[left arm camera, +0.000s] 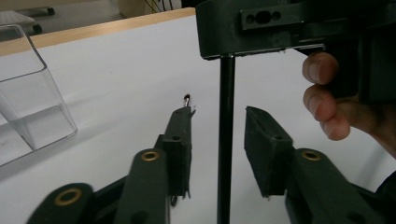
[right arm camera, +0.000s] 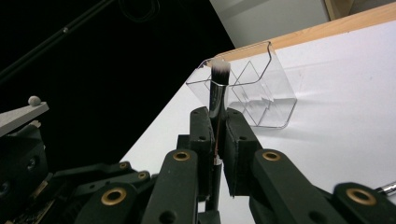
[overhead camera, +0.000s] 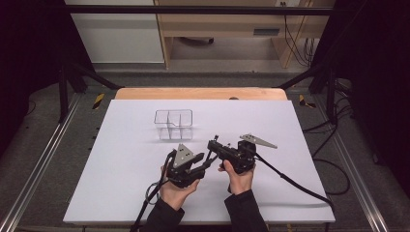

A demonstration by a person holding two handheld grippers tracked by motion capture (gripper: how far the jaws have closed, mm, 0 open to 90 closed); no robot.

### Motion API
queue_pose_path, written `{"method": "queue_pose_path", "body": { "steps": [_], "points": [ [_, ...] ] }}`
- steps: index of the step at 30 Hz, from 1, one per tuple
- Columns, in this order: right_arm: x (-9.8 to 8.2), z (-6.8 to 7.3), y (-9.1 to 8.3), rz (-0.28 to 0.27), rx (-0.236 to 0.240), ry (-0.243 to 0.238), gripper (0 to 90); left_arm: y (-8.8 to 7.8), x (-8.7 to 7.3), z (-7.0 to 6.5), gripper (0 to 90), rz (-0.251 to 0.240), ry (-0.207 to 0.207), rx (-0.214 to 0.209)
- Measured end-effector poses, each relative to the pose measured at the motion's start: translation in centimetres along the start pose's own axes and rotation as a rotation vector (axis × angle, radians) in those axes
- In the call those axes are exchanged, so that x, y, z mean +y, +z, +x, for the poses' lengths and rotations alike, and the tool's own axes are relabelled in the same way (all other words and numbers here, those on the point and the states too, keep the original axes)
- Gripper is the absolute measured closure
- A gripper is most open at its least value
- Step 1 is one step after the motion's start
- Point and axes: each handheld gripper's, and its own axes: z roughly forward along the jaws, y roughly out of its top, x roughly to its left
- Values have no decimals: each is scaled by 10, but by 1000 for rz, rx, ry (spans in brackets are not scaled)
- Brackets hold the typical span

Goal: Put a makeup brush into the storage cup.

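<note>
A make-up brush (right arm camera: 220, 70) with a white-tipped head and a silver collar stands between the pads of my right gripper (right arm camera: 217, 114), which is shut on it. Its thin black handle (left arm camera: 226, 140) runs down through the gap of my left gripper (left arm camera: 219, 113), whose jaws stand apart on either side without pressing it. From above, the left gripper (overhead camera: 208, 162) and right gripper (overhead camera: 212, 144) meet tip to tip near the table's front, the brush (overhead camera: 215, 139) between them. A clear divided organizer (overhead camera: 173, 124) stands empty behind them.
The white sheet (overhead camera: 121, 169) covers the table, with a wooden edge (overhead camera: 193, 93) at the back. The organizer (left arm camera: 28, 102) is close on the left in the left gripper view. A thin silver end (right arm camera: 387, 188) lies on the sheet at the right gripper view's lower right.
</note>
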Motion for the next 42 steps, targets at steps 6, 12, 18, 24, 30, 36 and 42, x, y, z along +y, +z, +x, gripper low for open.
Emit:
{"method": "queue_pose_path", "body": {
  "steps": [6,12,18,24,30,36,42],
  "points": [
    [-2,1,-1,2,11,-46,838,6,5,-2,593,32,19,-11],
    [-3,2,-2,2,24,-78,838,10,12,-6,676,42,27,-13],
    [-3,2,-4,4,30,-98,838,12,17,-7,769,39,30,-13],
    [-3,3,-5,-3,33,-115,838,11,17,-7,823,35,25,-8],
    [-3,3,-5,-7,36,-116,833,11,17,-8,826,26,29,-1],
    [-1,3,-8,-22,23,-144,696,8,17,-2,826,17,18,15],
    [4,3,-11,-38,7,-172,555,3,16,7,825,9,5,24]
  ]
}}
